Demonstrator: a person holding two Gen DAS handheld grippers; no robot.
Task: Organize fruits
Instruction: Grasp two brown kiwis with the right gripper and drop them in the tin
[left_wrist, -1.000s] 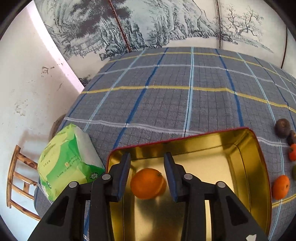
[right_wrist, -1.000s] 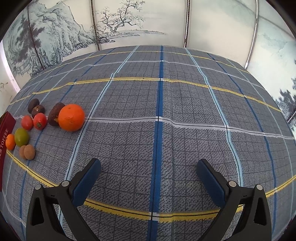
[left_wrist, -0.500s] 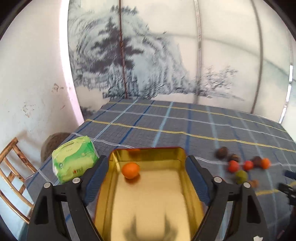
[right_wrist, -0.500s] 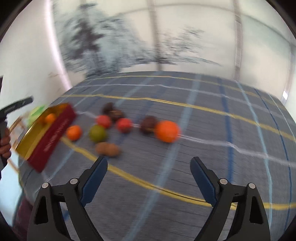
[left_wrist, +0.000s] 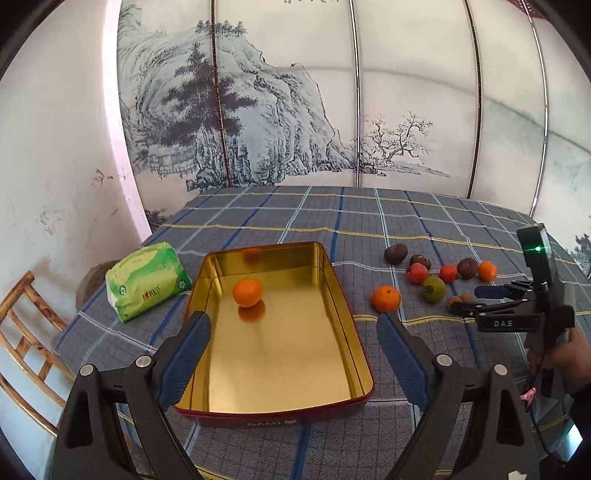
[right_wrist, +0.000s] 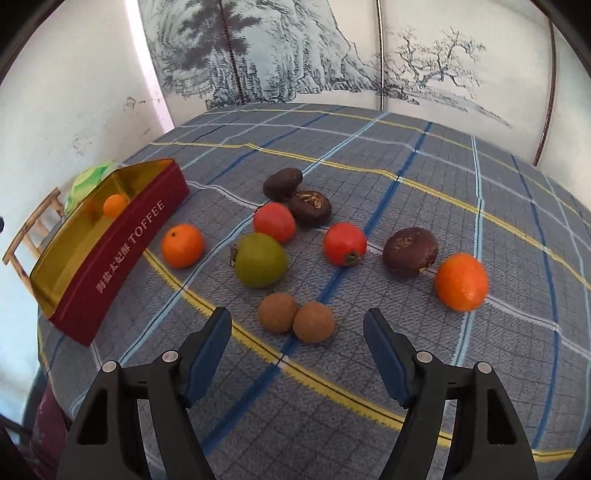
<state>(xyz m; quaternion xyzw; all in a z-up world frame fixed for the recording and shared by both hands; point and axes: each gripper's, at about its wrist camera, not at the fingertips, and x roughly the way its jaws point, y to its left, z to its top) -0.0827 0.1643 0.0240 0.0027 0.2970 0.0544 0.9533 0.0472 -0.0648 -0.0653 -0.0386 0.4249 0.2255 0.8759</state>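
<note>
Jaws on your left gripper (left_wrist: 293, 345) have just been opening and now stand wide and empty above the near end of the tin (left_wrist: 364, 363); a second ago they flanked the orange (left_wrist: 247, 292) that now rests free on the tin's gold floor, near its far end. That fruit counts as delivered. Your right gripper (right_wrist: 297, 345) has swung from bare cloth to face the loose fruit on the tabletop (right_wrist: 424, 162), its jaws just closing partway with nothing between them. Two small brown fruits (right_wrist: 295, 318), touching each other, lie just ahead of its fingertips; beyond them sit a green fruit (right_wrist: 260, 259), two red ones, three dark brown ones, a second orange (right_wrist: 182, 245) just beside the tin's red wall, and a larger orange (right_wrist: 461, 281) off to the right. Judged from this, most of the sorting remains, and the brown pair looks the likeliest next pick.
</note>
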